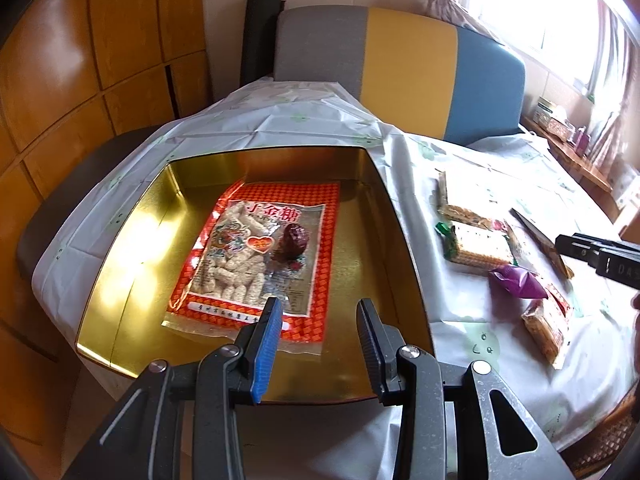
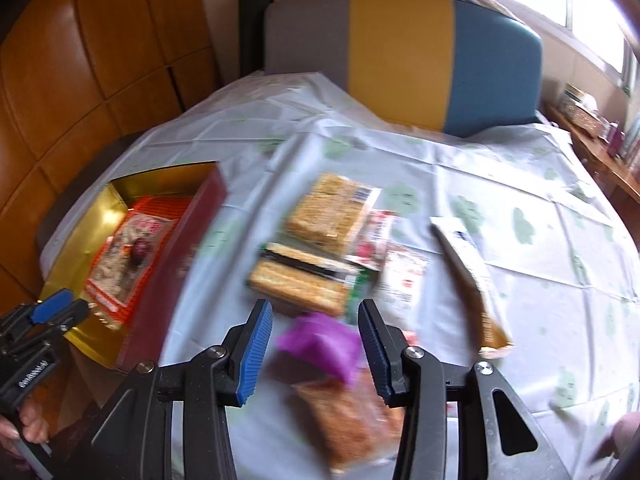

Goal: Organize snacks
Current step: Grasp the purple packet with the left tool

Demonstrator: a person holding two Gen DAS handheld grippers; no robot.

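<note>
Right gripper (image 2: 316, 340) fingers wide, empty, straddling the purple snack packet (image 2: 320, 344) on the surface; best lower squarely, pinch mid-packet, then carry to the gold tin (image 2: 100, 204); left gripper (image 1: 318, 320) open, idle.

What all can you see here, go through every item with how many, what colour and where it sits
gold tin: one, gold inside, red outside, left on the table.
red candy bag: one, red-orange, flat in the tin.
dark red sweet: one, on the candy bag.
cracker packs: two clear packs of tan crackers, on the cloth right of the tin.
purple packet: one, nearer than the crackers.
orange-brown snack pack: one, nearest on the cloth.
long thin packet: one, white and brown, far right.
tablecloth: one, white with green prints.
chair: one, grey, yellow and blue, behind the table.
left tool: open over the tin.
right tool: open, above the purple packet.
</note>
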